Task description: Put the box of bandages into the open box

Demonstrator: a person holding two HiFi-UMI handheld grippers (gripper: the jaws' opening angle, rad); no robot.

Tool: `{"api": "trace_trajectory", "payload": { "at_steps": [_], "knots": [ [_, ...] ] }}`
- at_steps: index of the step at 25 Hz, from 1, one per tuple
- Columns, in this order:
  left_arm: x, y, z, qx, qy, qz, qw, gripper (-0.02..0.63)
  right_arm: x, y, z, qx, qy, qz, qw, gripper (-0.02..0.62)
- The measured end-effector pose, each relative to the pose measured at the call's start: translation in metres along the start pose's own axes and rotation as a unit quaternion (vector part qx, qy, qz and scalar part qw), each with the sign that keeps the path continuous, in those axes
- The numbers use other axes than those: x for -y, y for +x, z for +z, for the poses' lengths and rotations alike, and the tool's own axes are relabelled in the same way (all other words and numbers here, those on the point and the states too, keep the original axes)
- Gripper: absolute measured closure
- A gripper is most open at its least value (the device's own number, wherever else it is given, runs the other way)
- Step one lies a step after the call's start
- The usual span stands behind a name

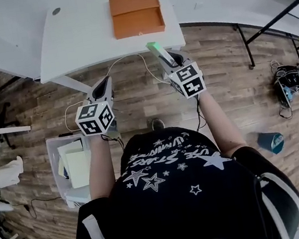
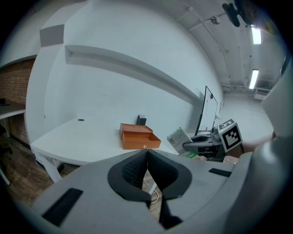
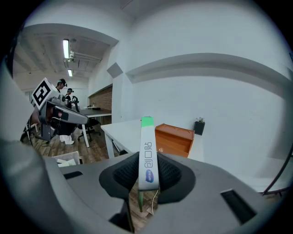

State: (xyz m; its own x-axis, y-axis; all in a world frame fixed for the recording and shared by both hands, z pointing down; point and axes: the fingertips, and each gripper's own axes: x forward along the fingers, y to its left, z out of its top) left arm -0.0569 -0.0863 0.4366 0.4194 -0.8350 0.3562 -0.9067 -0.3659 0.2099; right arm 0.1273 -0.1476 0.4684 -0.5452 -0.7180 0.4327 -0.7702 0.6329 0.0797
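The open orange box point(image 1: 136, 14) sits on the white table point(image 1: 79, 31), lid thrown back; it also shows as the orange box point(image 2: 138, 137) and the orange box point(image 3: 174, 139) ahead of each gripper. My right gripper point(image 1: 169, 61) is shut on the bandage box point(image 1: 160, 53), a thin white and green carton held on edge, its narrow side the bandage box point(image 3: 147, 155) between the pads. It hovers just short of the table's near edge. My left gripper point(image 1: 105, 89) is below and left of it, over the floor, its jaws shut point(image 2: 146, 171) with nothing between them.
A clear bin point(image 1: 73, 170) with papers stands on the wood floor at the left. A small dark object point(image 2: 141, 120) rests on the table behind the orange box. A black table leg point(image 1: 244, 45) and a blue cup point(image 1: 270, 141) are at the right.
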Motion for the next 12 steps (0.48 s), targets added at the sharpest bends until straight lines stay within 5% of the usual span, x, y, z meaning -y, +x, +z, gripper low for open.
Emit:
{"api": "trace_trajectory", "payload": {
  "at_steps": [12],
  "knots": [
    [-0.004, 0.046, 0.009, -0.016, -0.006, 0.017, 0.9997, 0.586, 0.038, 0.03, -0.006, -0.006, 0.018, 0.014, 1.0, 0.483]
  ]
}}
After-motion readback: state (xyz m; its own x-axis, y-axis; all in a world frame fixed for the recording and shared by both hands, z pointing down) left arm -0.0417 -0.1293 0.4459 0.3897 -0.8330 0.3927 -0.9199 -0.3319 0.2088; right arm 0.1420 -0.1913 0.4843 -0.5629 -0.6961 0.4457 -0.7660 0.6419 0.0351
